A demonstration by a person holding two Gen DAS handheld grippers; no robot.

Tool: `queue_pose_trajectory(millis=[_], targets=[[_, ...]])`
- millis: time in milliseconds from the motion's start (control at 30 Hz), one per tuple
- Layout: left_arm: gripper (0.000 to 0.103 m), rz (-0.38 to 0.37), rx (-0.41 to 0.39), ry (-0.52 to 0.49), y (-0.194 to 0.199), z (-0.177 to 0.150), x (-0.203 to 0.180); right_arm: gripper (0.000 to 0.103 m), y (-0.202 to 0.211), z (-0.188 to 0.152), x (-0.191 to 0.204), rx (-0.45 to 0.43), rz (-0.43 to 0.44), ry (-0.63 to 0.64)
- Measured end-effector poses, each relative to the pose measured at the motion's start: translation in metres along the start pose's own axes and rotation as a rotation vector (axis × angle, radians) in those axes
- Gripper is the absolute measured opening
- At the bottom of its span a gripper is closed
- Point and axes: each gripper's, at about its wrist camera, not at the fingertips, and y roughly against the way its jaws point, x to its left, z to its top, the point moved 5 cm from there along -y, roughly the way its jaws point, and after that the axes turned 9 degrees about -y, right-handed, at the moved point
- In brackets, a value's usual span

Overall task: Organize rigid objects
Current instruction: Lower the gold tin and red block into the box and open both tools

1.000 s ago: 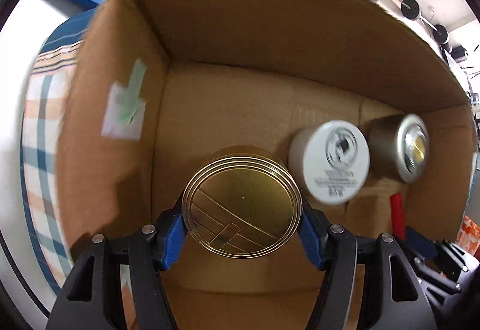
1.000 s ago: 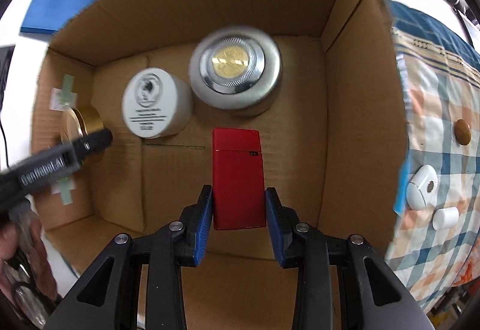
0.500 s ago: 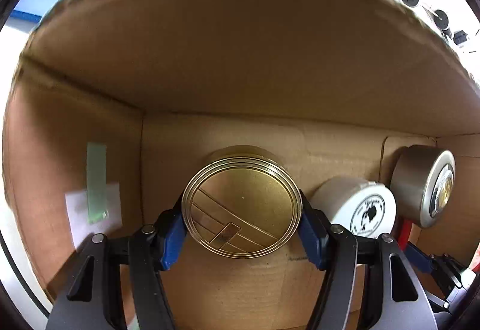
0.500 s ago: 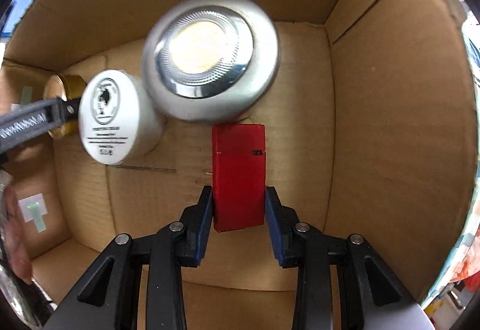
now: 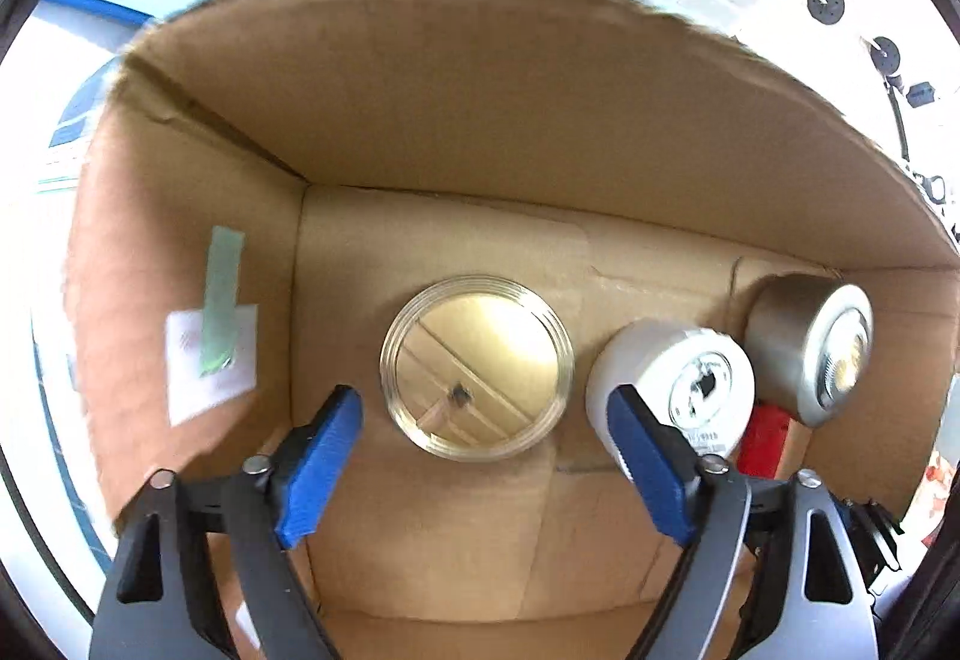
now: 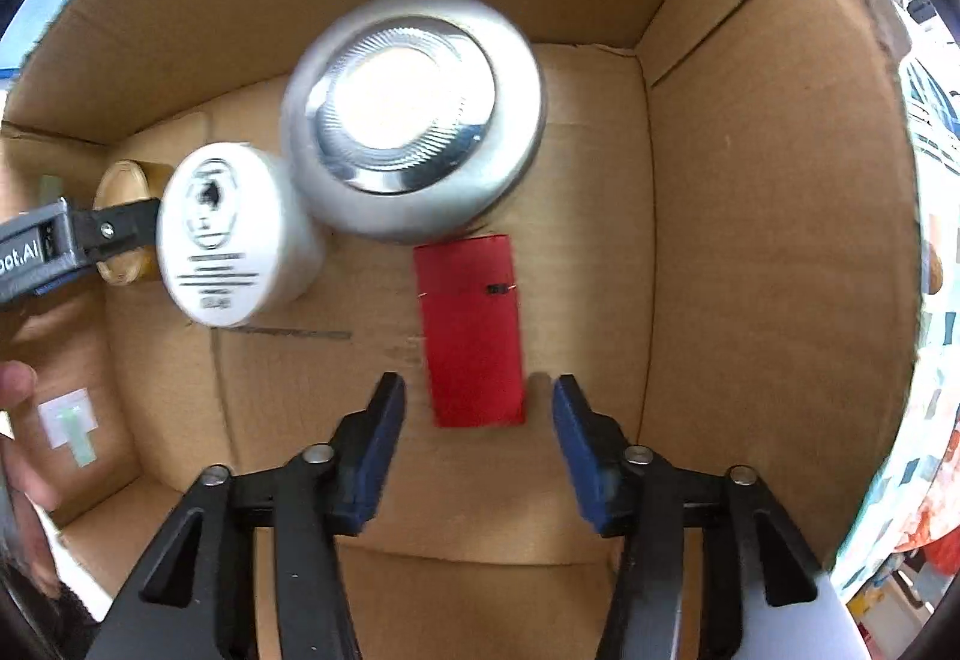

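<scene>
Both grippers sit inside the cardboard box (image 5: 480, 132), both with jaws spread and nothing between them.

Left gripper (image 5: 480, 456): blue pads wide apart, gold tin (image 5: 475, 367) on the box floor at frame centre, just beyond the tips, no contact with either pad. White tin (image 5: 672, 384) is right of the gold one, partly behind the right pad. Silver tin (image 5: 810, 345) is further right, against the far wall. A sliver of the red box (image 5: 762, 435) shows below the silver tin. Paper label with green tape (image 5: 213, 354) is on the left wall.

Right gripper (image 6: 477, 420): open, pads either side of the red box's (image 6: 471, 330) near end, small gaps both sides, not touching. Red box lies flat on the floor, centre frame. Silver tin (image 6: 414, 114) is above it, white tin (image 6: 231, 234) to the left, gold tin (image 6: 123, 222) at the far left, partly behind the left gripper's finger (image 6: 78, 243).
</scene>
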Motion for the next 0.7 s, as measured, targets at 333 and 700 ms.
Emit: queue_pose_trajectory(millis=[333, 700], targets=[[0.103, 0.019, -0.089, -0.005, 0.064, -0.050, -0.007, 0.103, 0.039, -0.014, 0.021, -0.066, 0.050, 0.019], [0.103, 0.017, -0.215, 0.004, 0.129, -0.071, -0.009, 0.103, 0.098, -0.069, 0.003, -0.141, 0.085, 0.061]])
